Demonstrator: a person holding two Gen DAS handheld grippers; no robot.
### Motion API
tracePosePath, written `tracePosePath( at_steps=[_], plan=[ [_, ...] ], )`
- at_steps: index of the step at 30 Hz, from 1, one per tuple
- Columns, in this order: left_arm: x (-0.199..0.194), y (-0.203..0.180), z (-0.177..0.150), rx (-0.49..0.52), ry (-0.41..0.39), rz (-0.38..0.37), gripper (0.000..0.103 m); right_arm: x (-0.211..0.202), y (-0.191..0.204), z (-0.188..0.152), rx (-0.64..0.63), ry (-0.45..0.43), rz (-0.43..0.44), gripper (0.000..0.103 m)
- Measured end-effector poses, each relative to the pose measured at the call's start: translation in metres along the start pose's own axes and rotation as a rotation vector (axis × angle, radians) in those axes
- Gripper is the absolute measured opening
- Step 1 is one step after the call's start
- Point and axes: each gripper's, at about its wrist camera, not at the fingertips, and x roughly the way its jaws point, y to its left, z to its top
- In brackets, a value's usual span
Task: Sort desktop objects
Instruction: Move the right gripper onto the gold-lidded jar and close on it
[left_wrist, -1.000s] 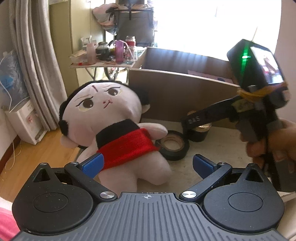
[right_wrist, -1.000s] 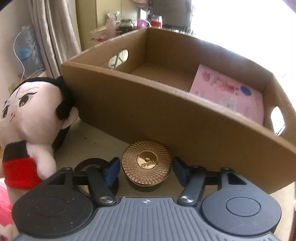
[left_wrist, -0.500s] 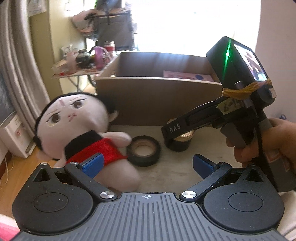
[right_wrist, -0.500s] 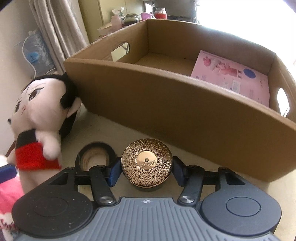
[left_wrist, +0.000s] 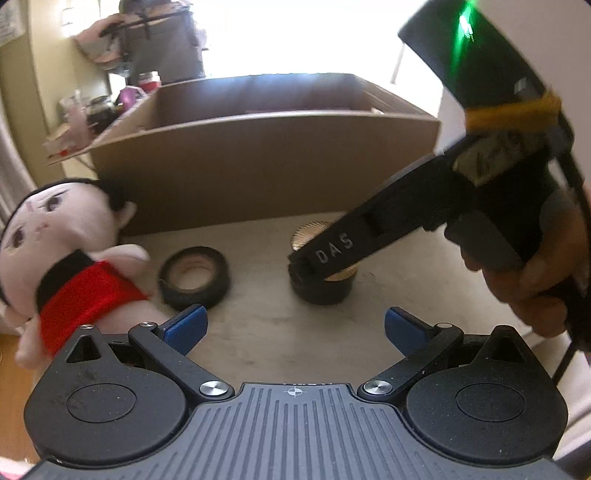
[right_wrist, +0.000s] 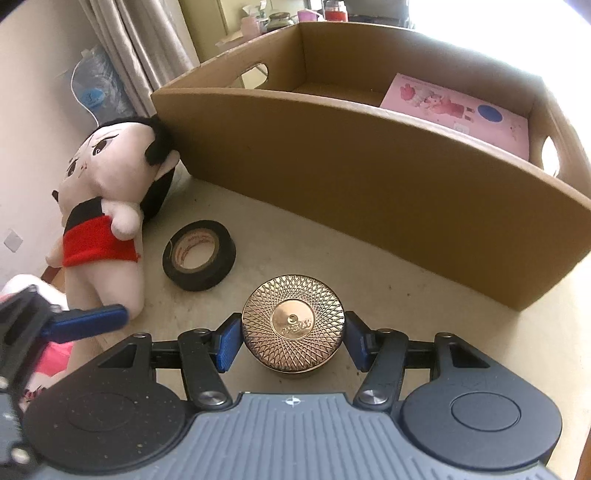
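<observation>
Gold-lidded round jar (right_wrist: 293, 325), lid engraved in a fine lattice, is sitting before the cardboard box (right_wrist: 369, 177), right gripper (right_wrist: 291, 341) fingers clamping its sides; left gripper (left_wrist: 293, 326) fingers are standing apart.

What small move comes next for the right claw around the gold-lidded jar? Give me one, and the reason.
Probably lift it straight up. The right claw has its blue pads against both sides of the round black jar with the patterned gold lid, which appears to sit on the beige tabletop. The brown cardboard box stands just beyond, its wall taller than the jar, so height comes first.
</observation>
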Motion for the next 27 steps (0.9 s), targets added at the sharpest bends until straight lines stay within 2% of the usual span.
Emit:
tracePosePath(
  at_steps=[8,19,23,27],
  plan=[
    [0.023,-0.013,0.004,0.1,0.017,-0.034,0.103,-0.004,-0.014,0.0,0.036,0.039,0.069,0.062],
    [0.048,-0.003,0.006,0.095,0.01,-0.076,0.093,-0.004,-0.022,0.01,0.017,0.098,0.12,0.063],
    [0.055,-0.002,0.008,0.106,0.011,-0.085,0.08,0.0,-0.02,0.013,-0.005,0.124,0.117,0.063],
    [0.06,-0.002,0.009,0.109,0.008,-0.098,0.074,0.002,-0.016,0.015,-0.041,0.144,0.106,0.063]
  ],
)
